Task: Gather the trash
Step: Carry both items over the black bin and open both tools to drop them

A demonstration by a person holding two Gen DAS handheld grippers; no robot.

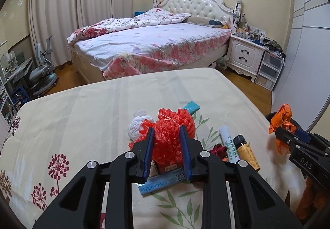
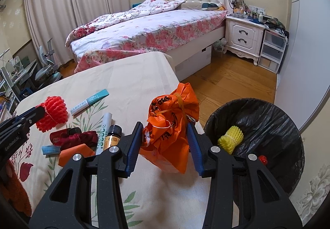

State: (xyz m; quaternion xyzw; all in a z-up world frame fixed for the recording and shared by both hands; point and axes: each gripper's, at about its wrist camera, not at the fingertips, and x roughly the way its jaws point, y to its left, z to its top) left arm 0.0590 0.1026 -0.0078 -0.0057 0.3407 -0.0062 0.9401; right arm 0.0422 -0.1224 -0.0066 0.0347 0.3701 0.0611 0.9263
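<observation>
The left gripper [image 1: 166, 132] is clamped on a red foam net [image 1: 171, 134] above the bench [image 1: 82, 109]. The right gripper [image 2: 165, 128] pinches an orange plastic bag [image 2: 171, 125] beside the black-lined bin [image 2: 268, 117].

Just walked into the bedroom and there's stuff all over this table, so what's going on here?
A person is clearing trash with two handheld grippers. The left gripper is shut on a red foam fruit net over the cream floral tablecloth. The right gripper grips a crumpled orange plastic bag beside the round bin with a black liner, where a yellow foam net already lies. A small brown bottle and other items remain on the table.
</observation>
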